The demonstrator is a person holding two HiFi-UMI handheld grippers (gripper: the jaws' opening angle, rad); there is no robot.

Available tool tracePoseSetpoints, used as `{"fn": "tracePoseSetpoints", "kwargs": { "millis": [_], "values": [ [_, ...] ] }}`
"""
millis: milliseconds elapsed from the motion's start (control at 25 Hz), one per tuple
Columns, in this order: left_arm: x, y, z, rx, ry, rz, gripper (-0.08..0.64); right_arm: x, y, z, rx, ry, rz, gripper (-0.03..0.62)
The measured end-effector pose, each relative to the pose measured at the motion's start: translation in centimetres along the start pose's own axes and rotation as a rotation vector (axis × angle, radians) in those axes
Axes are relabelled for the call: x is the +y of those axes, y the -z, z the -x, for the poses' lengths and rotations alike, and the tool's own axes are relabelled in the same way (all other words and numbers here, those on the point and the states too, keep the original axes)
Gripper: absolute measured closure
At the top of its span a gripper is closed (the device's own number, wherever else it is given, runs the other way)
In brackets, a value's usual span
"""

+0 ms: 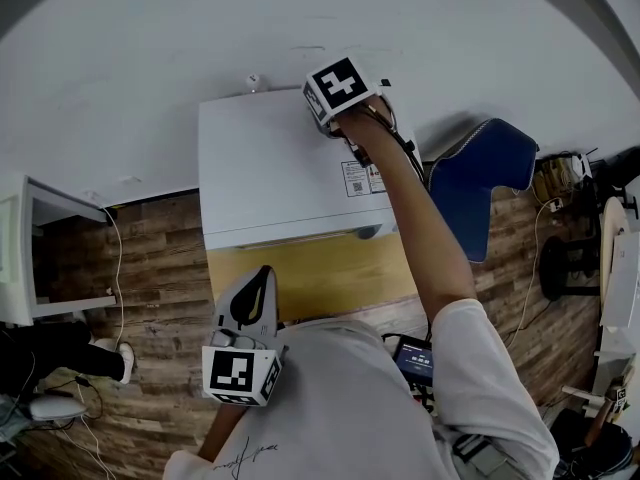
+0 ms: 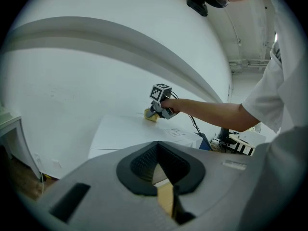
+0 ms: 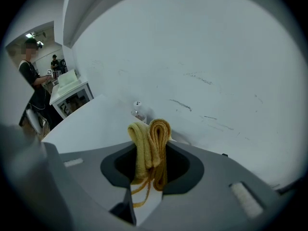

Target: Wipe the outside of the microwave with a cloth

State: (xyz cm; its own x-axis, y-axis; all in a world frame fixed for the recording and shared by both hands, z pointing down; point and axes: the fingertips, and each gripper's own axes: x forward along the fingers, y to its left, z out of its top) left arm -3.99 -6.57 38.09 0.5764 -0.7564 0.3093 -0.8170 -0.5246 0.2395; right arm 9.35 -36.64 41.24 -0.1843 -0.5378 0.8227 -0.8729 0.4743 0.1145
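The white microwave stands against the white wall, seen from above in the head view. My right gripper is at the back right of its top, shut on a folded yellow cloth that sticks out between the jaws and points at the wall. The left gripper view shows that cloth pressed on the microwave top under the right gripper. My left gripper hangs low in front of the microwave near my body, jaws together and holding nothing.
The microwave rests on a yellow-brown surface. A small white knob sits at the wall behind it. A blue chair stands to the right and a white cabinet to the left. Cables trail on the wood floor. A person stands far off.
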Motion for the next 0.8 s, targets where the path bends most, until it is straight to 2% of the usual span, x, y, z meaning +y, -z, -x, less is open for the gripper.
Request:
{"fn": "tracePoseSetpoints", "kwargs": {
  "millis": [680,800],
  "values": [
    [0.6,-0.1,0.2,-0.004,-0.024,0.004,0.566,5.0,-2.3,-0.8,-0.045,-0.076,0.046,0.469],
    [0.9,-0.2,0.4,-0.003,-0.031,0.003,0.566,6.1,-2.7,-0.9,-0.055,-0.079,0.078,0.468]
  ]
}}
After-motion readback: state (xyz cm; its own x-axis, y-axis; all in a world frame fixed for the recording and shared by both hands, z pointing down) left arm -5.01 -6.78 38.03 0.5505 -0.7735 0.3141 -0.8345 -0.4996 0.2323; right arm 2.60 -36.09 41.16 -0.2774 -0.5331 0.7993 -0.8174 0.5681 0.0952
